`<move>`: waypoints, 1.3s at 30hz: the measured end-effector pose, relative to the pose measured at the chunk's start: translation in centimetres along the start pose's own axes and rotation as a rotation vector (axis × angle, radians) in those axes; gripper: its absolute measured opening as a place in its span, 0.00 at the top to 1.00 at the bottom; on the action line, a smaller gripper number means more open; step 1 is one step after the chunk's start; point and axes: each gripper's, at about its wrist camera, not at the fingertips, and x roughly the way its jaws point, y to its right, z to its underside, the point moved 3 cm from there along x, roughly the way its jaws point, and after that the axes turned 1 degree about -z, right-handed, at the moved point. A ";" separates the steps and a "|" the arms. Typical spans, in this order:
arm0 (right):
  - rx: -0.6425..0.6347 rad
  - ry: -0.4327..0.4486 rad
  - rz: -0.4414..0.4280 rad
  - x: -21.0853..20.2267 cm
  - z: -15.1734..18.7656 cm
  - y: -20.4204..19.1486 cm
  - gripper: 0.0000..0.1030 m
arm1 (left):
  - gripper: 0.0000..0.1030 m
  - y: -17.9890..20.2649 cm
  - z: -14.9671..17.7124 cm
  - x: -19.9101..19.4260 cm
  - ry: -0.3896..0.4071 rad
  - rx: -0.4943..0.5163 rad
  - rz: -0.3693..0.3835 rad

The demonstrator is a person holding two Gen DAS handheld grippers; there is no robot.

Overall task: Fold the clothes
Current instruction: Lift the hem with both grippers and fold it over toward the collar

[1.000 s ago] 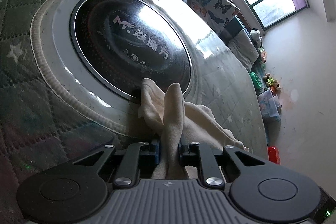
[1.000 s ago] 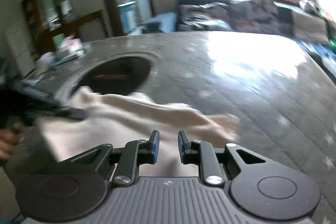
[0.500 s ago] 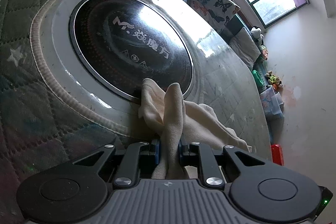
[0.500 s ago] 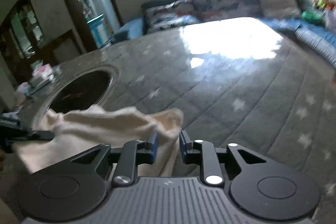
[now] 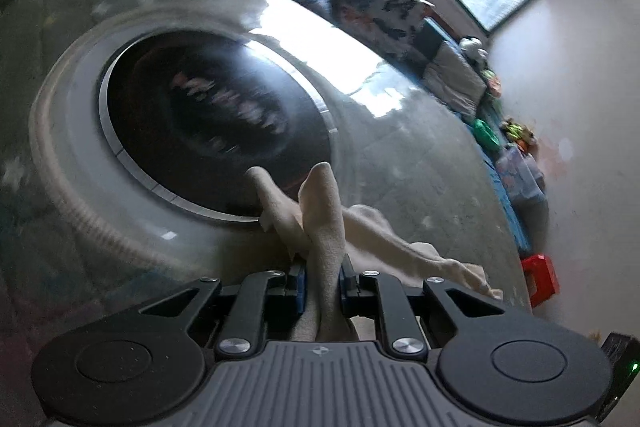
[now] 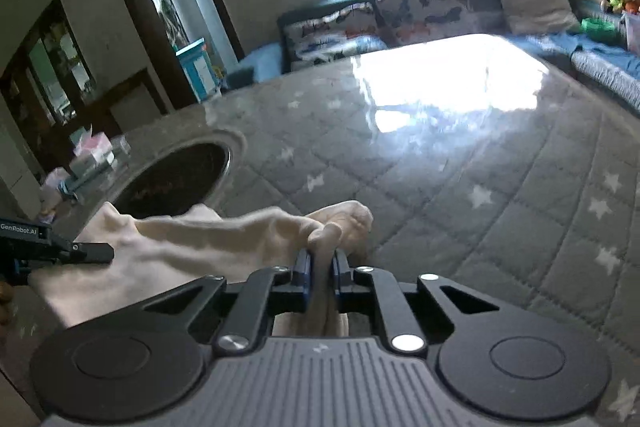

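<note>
Pinching the cloth (image 5: 324,227) at both ends, I have each set of tongs pressed onto a bunched fold. My left tongs (image 5: 322,281) grip one end, which sticks up ahead of the tips, with the dark round cooktop (image 5: 216,123) just beyond. My right tongs (image 6: 321,269) clamp the other end, and the cream cloth stretches leftward from them to the left tongs (image 6: 86,253). Ahead of the right tongs spreads the grey starred quilt (image 6: 500,195).

The white lettering on the round black cooktop (image 5: 216,119) is smeared past reading. At nine o'clock in the right wrist view, the left gripper (image 6: 96,253) is cut by the frame edge, its tips buried in the cream cloth (image 6: 208,239).
</note>
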 end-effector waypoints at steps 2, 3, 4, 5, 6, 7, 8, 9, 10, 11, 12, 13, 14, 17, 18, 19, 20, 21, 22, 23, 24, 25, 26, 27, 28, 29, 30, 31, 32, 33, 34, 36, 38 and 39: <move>-0.006 0.028 0.018 -0.9 -0.5 0.1 0.92 | 0.85 1.5 -0.3 0.3 0.003 0.053 0.008; -0.007 0.040 0.031 -1.3 -0.8 0.3 0.92 | 0.85 2.1 -0.4 0.6 0.002 0.078 0.012; -0.008 0.051 0.046 -1.7 -1.1 0.6 0.92 | 0.85 2.8 -0.5 0.9 -0.001 0.099 0.017; -0.009 0.062 0.062 -2.1 -1.3 0.9 0.92 | 0.85 3.5 -0.4 1.3 -0.006 0.120 0.022; -0.009 0.073 0.077 -2.6 -1.6 1.3 0.92 | 0.85 4.3 -0.4 1.8 -0.012 0.141 0.028; -0.010 0.083 0.092 -3.0 -1.9 1.6 0.92 | 0.85 5.2 -0.4 2.3 -0.019 0.162 0.035; -0.010 0.094 0.108 -3.4 -2.1 1.9 0.92 | 0.85 6.1 -0.3 2.9 -0.027 0.178 0.041; -0.011 0.105 0.123 -3.8 -2.4 2.2 0.92 | 0.85 6.9 -0.3 3.4 -0.035 0.191 0.045; -0.010 0.116 0.139 -4.2 -2.7 2.7 0.92 | 0.85 7.7 -0.2 4.0 -0.043 0.203 0.051; -0.008 0.126 0.156 -4.6 -3.0 3.2 0.92 | 0.85 8.5 -0.1 4.6 -0.049 0.215 0.058; -0.008 0.135 0.174 -5.0 -3.4 3.8 0.92 | 0.85 9.4 -0.1 5.2 -0.055 0.229 0.065; -0.007 0.142 0.192 -5.4 -3.7 4.4 0.92 | 0.85 10.3 0.0 5.7 -0.061 0.242 0.072; -0.004 0.147 0.210 -5.7 -4.0 5.0 0.92 | 0.85 11.2 0.0 6.3 -0.066 0.255 0.079; 0.005 0.164 0.265 -6.8 -4.7 7.1 0.92 | 0.85 13.8 0.3 8.2 -0.073 0.300 0.099; 0.012 0.168 0.280 -7.0 -4.9 7.7 0.92 | 0.85 14.6 0.4 8.9 -0.076 0.308 0.101; 0.020 0.171 0.294 -7.3 -5.1 8.4 0.92 | 0.85 15.3 0.6 9.5 -0.080 0.316 0.106; 0.026 0.174 0.311 -7.5 -5.2 9.0 0.92 | 0.85 15.9 0.8 10.1 -0.086 0.325 0.111; 0.030 0.177 0.328 -7.6 -5.3 9.7 0.92 | 0.85 16.5 0.9 10.8 -0.092 0.333 0.114; 0.035 0.179 0.346 -7.7 -5.4 10.4 0.92 | 0.85 17.1 1.0 11.3 -0.097 0.341 0.118; 0.039 0.182 0.363 -7.8 -5.5 11.1 0.92 | 0.85 17.6 1.2 11.8 -0.101 0.352 0.124; 0.044 0.184 0.381 -7.9 -5.6 11.7 0.93 | 0.85 18.1 1.4 12.3 -0.107 0.362 0.127; 0.047 0.185 0.397 -8.0 -5.6 12.3 0.93 | 0.85 18.6 1.6 12.8 -0.114 0.368 0.130; 0.049 0.184 0.412 -7.9 -5.7 12.8 0.94 | 0.85 18.9 1.8 13.3 -0.124 0.375 0.135; 0.058 0.179 0.422 -7.8 -5.7 13.4 0.95 | 0.85 19.3 2.0 13.9 -0.136 0.388 0.140; 0.069 0.171 0.429 -7.6 -5.6 14.0 0.95 | 0.84 19.4 2.3 14.4 -0.149 0.397 0.136; 0.077 0.159 0.438 -7.3 -5.5 14.6 0.95 | 0.84 19.3 2.6 14.9 -0.161 0.399 0.125; 0.082 0.142 0.446 -6.9 -5.3 15.2 0.95 | 0.84 19.2 2.8 15.5 -0.173 0.401 0.114; 0.087 0.125 0.453 -6.5 -5.0 15.7 0.95 | 0.84 19.0 3.0 15.8 -0.183 0.400 0.106; 0.090 0.118 0.464 -6.3 -4.8 16.0 0.95 | 0.84 18.6 3.0 16.1 -0.190 0.396 0.100; 0.092 0.113 0.477 -6.1 -4.6 16.2 0.94 | 0.83 18.3 3.0 16.4 -0.198 0.392 0.094; 0.098 0.104 0.484 -5.9 -4.5 16.6 0.93 | 0.82 18.0 3.1 16.7 -0.205 0.388 0.089; 0.101 0.092 0.499 -5.6 -4.6 16.9 0.88 | 0.76 17.6 3.0 16.8 -0.208 0.390 0.081; 0.099 0.087 0.512 -5.4 -4.8 17.0 0.87 | 0.70 17.7 2.8 16.5 -0.197 0.406 0.070; 0.098 0.089 0.508 -5.3 -4.9 16.9 0.86 | 0.65 17.8 2.7 16.3 -0.189 0.418 0.062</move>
